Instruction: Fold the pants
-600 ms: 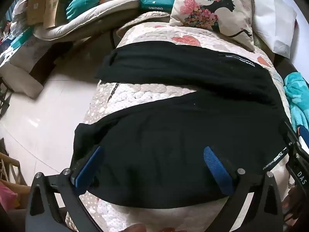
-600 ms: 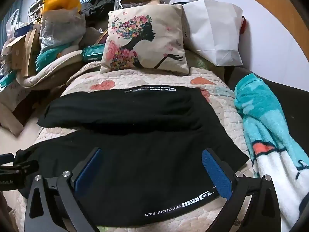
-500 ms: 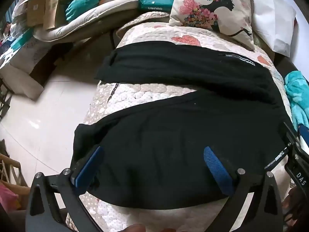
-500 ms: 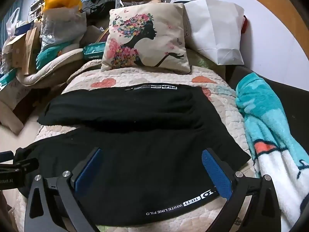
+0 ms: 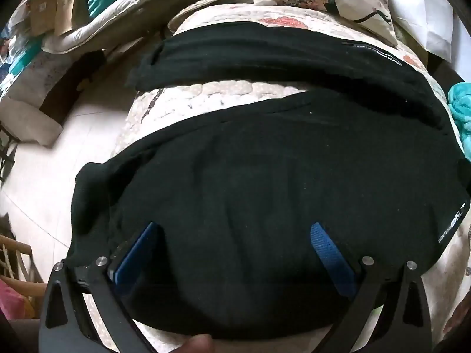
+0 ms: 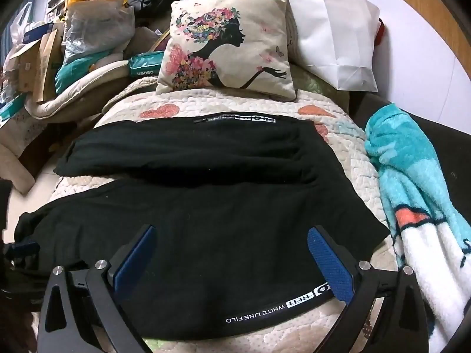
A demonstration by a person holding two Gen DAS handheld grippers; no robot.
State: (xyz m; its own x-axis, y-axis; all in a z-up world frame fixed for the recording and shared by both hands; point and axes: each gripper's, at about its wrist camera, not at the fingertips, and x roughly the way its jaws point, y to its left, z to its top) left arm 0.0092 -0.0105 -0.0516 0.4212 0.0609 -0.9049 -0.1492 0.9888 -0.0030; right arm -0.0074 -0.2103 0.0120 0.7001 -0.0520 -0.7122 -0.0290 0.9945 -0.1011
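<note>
We hold both grippers — left (image 5: pixel 232 253) and right (image 6: pixel 229 253) — gaping, empty, over the near leg of the pants (image 6: pixel 206 220), which run crosswise on the bed (image 6: pixel 347 158), left nearer the cuff

Pants (image 6: pixel 206 206) lie spread across the quilt (image 6: pixel 347 147) at frame centre; a cushion (image 6: pixel 229 44) stands behind them, a blanket (image 6: pixel 412 176) at right, bags (image 6: pixel 94 23) upper left.

Quilted bed (image 6: pixel 347 158), cream with pink hearts.
On it: black pants (image 6: pixel 206 206) spread flat, legs splayed; floral silhouette cushion (image 6: pixel 229 47) at far end; teal-white fleece blanket (image 6: pixel 412 194) along right edge.
</note>
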